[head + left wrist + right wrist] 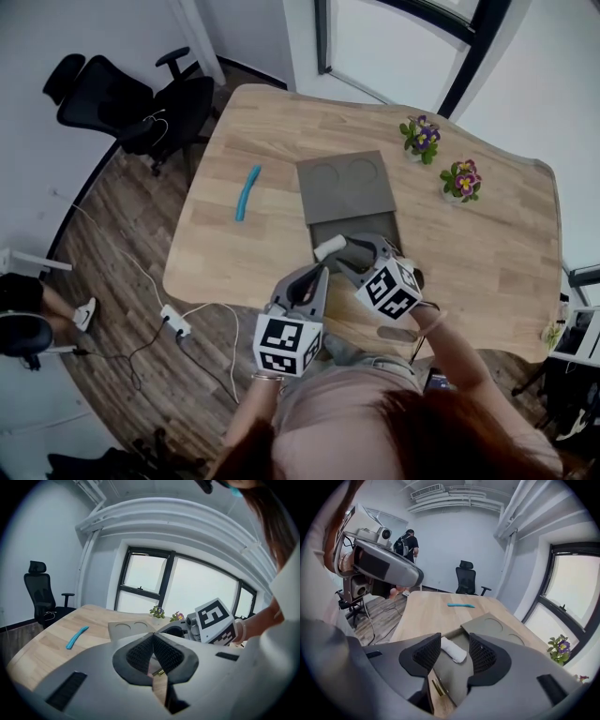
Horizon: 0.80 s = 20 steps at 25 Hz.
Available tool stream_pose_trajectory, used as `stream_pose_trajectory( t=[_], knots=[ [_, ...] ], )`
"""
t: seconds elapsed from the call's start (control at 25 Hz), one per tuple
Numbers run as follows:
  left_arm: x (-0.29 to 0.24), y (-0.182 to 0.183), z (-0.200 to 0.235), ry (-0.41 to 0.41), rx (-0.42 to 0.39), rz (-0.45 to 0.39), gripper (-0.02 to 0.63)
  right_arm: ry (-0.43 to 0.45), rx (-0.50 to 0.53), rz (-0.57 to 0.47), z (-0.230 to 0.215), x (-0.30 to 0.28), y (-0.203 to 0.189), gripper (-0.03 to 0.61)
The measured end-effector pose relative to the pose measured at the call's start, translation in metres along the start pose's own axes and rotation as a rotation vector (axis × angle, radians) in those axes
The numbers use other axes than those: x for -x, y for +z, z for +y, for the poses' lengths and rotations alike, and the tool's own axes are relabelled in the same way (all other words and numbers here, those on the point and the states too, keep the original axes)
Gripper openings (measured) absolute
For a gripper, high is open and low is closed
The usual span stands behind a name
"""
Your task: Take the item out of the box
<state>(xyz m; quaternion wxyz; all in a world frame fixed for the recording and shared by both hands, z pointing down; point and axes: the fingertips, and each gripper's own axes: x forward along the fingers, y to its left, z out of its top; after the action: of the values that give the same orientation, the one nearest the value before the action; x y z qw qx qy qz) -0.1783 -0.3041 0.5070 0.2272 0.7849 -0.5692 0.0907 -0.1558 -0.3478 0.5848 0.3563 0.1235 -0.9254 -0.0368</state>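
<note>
Right tool (454, 645) (jaws apart) faces one roll (451, 648) in one box (456, 677).

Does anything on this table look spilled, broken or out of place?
Nothing stands out. The grey box lies open with its lid flat on the wooden table, the small white roll rests inside, both flower pots stand upright, the blue plastic stick lies flat.

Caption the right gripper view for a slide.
Open right gripper aimed at a white roll lying in the open grey box.
</note>
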Motion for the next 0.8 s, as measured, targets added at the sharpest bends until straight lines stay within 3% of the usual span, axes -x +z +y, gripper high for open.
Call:
stream_pose_trajectory(
  t=[0.8],
  knots=[
    [-0.056, -0.018, 0.032, 0.005, 0.074, 0.099, 0.002, 0.217, 0.120, 0.137, -0.003, -0.072, -0.055, 0.195]
  ],
)
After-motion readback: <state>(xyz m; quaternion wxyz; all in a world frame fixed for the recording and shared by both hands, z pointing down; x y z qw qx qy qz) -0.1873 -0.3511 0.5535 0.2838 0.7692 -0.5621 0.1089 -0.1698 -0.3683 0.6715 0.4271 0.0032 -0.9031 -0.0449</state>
